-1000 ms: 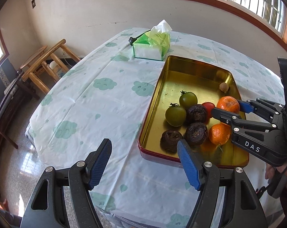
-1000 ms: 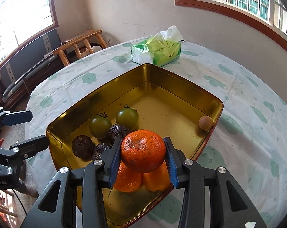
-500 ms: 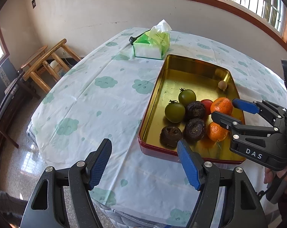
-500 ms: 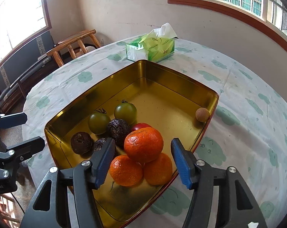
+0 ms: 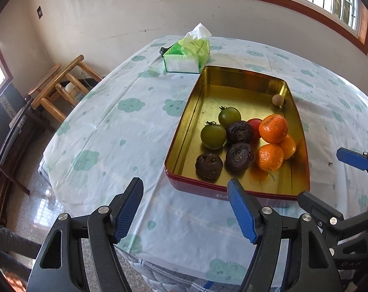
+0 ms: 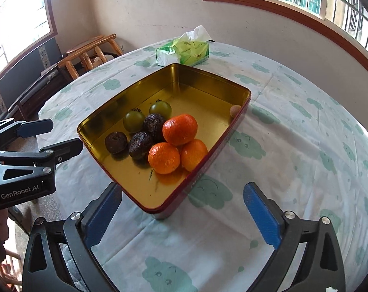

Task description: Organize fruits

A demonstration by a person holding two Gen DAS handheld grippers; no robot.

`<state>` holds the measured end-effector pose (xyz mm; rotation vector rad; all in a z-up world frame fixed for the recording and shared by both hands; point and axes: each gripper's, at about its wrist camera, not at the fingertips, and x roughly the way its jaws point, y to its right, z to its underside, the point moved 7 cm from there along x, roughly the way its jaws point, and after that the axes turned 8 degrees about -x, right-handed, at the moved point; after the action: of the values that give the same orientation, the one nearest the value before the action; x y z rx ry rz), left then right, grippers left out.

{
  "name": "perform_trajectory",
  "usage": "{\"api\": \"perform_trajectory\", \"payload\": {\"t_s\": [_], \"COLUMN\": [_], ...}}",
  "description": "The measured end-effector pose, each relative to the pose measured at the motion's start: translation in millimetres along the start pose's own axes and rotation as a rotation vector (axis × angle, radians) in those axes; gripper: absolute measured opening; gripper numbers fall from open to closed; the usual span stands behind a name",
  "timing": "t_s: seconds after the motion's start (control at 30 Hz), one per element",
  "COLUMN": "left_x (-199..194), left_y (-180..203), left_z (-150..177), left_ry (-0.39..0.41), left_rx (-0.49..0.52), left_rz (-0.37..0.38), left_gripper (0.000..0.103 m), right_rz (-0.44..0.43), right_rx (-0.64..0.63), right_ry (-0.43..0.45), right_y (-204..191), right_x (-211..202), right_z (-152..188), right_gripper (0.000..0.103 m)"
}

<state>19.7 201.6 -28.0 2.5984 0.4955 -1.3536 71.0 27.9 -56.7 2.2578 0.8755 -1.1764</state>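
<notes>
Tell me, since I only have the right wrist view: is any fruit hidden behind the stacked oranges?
Observer: Yes, a red tomato sits behind the top orange, beside a dark wrinkled fruit.
Operator: And the small brown fruit by the tray wall: inside or outside?
Observer: Inside, lying alone against the right wall near the far corner.
Operator: Does the left gripper hold anything?
Observer: No, it is open, with only tablecloth between its pads.
</notes>
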Motion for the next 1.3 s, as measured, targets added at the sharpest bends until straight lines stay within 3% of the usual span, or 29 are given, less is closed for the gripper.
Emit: {"api": "perform_trajectory", "payload": {"t_s": [0.27,1.3], "left_x": [-5,-1], "left_y": [13,36], "left_z": [-2,4], "left_ry": [0.017,-0.017], "left_rx": [0.014,0.02], "left_rz": [-0.017,0.001], "left_gripper": [0.072,0.072], "right_rz": [-0.006,-0.028], "right_rx": [0.03,0.065], "right_ry": [-0.051,-0.092], "right_y": [-2,-2], "right_x": [-1,10], "right_z": [15,24], "right_gripper": [0.101,0.102]}}
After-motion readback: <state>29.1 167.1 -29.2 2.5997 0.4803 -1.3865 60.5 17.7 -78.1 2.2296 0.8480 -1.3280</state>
